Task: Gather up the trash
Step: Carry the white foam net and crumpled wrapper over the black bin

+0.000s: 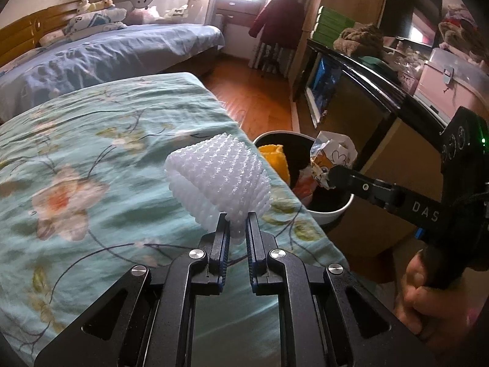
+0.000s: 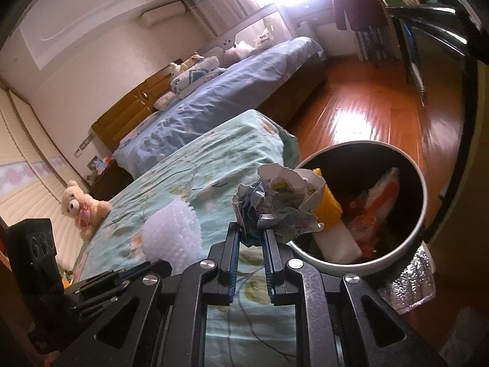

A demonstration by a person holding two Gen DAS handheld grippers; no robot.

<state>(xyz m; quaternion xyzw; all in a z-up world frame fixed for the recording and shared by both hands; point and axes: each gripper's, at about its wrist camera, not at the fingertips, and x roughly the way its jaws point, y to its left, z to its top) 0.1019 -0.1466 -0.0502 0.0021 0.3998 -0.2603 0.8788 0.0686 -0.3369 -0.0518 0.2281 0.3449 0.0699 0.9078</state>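
Carrying two pieces of trash toward the bin, so the step in hand is transport, close to the drop. Bed (image 1: 91,153) with the teal floral cover is lying under both tongs; no desk here, this bed is the working surface, and a second bed (image 1: 116,49) with a blue sheet is sitting beyond it by the bright window. Wooden floor (image 2: 366,107) is running along the right side, dark cabinet (image 1: 360,91) standing past the bin. Trash bin (image 2: 419,226), round with a pale rim and dark inside, is standing on the floor just beside the bed edge, already holding yellow, white and orange waste. Left tongs (image 1: 237,218) are clamped on the white foam net (image 1: 218,174), holding it above the bed near the bin. Right tongs (image 2: 251,227) are clamped on the crumpled paper ball (image 2: 281,205), which is hanging right at the bin rim, seemingly a bit ahead of the foam. A hand (image 1: 428,299) is gripping the right handle. Teddy bear (image 2: 81,206) is sitting on the far bed edge, not trash by the look of it.

Next move, judging: getting each piece fully over the bin mouth, then parting the tongs; the paper looks ready first, the foam net needs more travel to the right. Light foam could catch on the pads or bounce off the rim.
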